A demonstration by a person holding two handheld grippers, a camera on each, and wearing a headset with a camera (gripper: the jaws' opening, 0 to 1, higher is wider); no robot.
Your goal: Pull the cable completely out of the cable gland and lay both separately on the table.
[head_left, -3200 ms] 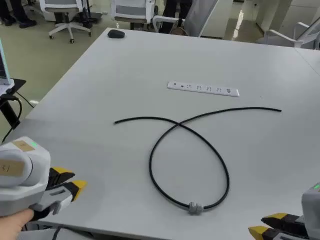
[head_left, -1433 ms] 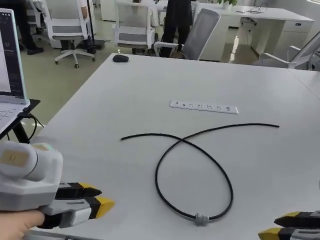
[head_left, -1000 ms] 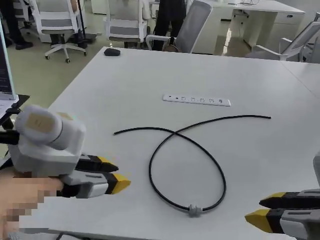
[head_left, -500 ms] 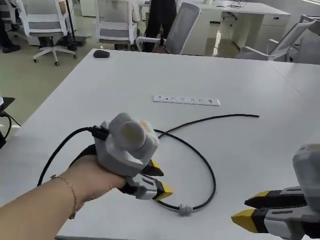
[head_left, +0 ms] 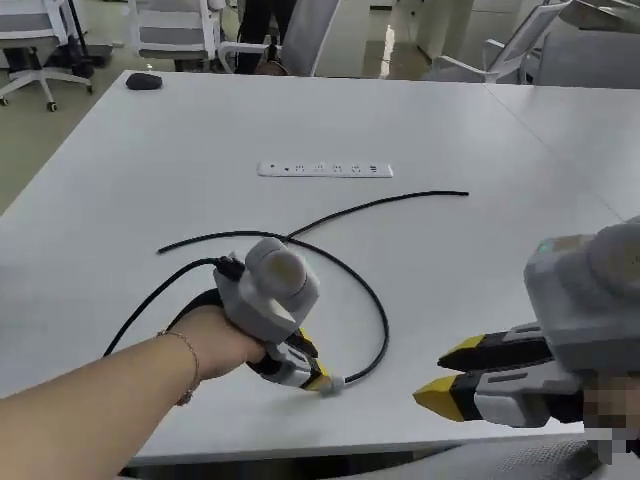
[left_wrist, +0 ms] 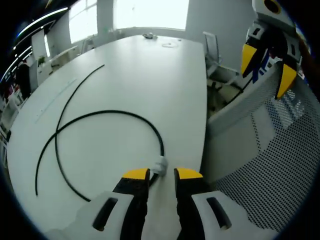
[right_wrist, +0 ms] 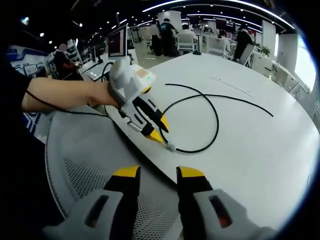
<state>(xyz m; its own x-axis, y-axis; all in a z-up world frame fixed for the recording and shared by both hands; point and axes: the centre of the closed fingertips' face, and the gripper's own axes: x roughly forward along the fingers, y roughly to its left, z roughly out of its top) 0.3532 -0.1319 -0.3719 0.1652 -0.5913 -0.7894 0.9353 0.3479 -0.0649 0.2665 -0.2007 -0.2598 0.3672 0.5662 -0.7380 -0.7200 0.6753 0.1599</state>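
We find cable [head_left: 400,199] threaded through cable gland [left_wrist: 159,165], looped on bench [head_left: 450,130]: 0 steps done; left tool [left_wrist: 162,173] narrowly parted at gland, holding nothing; right tool [right_wrist: 158,171] parted, empty. Pull-out, separate laying remain.

Tabletop [head_left: 480,130]: white, broad, evenly lit.
Chairs [head_left: 175,35]: office type, ranged beyond the far edge.
Floor [head_left: 30,130]: pale green.
Windows [left_wrist: 150,12]: bright daylight is admitted.

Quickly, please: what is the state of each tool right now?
Left tool: open, holding nothing; the cable gland lies just ahead of its tips.
Right tool: open, holding nothing.
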